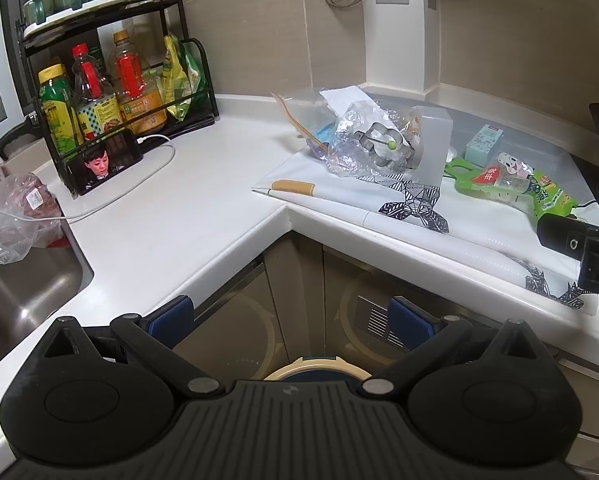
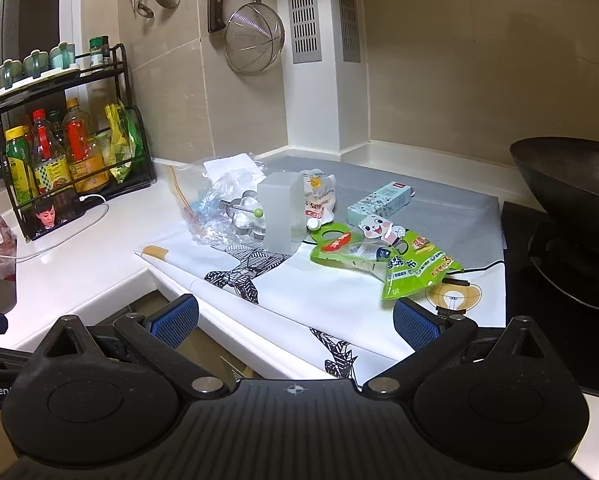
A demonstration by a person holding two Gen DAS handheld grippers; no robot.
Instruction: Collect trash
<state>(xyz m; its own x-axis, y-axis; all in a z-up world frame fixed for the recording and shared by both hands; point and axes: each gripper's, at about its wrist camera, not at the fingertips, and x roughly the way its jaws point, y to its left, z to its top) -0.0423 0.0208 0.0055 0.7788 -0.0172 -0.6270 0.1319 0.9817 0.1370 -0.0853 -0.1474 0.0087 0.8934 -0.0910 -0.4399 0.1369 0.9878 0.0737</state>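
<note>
Trash lies on a patterned mat [image 2: 299,300] on the white counter: a green snack wrapper [image 2: 403,260], crumpled clear plastic [image 2: 215,208] around a metal flower-shaped cutter [image 2: 247,216], a frosted box [image 2: 279,216], a small pale-green carton [image 2: 379,200]. The same pile shows in the left wrist view: wrapper [image 1: 539,192], clear plastic [image 1: 359,136], carton [image 1: 484,142]. My left gripper [image 1: 291,322] is open and empty, held off the counter's inner corner above a bin [image 1: 315,368]. My right gripper [image 2: 295,322] is open and empty at the counter's front edge, short of the wrapper.
A black rack of oil bottles [image 1: 99,92] and a phone on a cable [image 1: 103,164] stand at the back left. A steel sink [image 1: 23,292] with a plastic bag [image 1: 11,216] is at the left. A black wok [image 2: 571,184] sits on the stove at the right.
</note>
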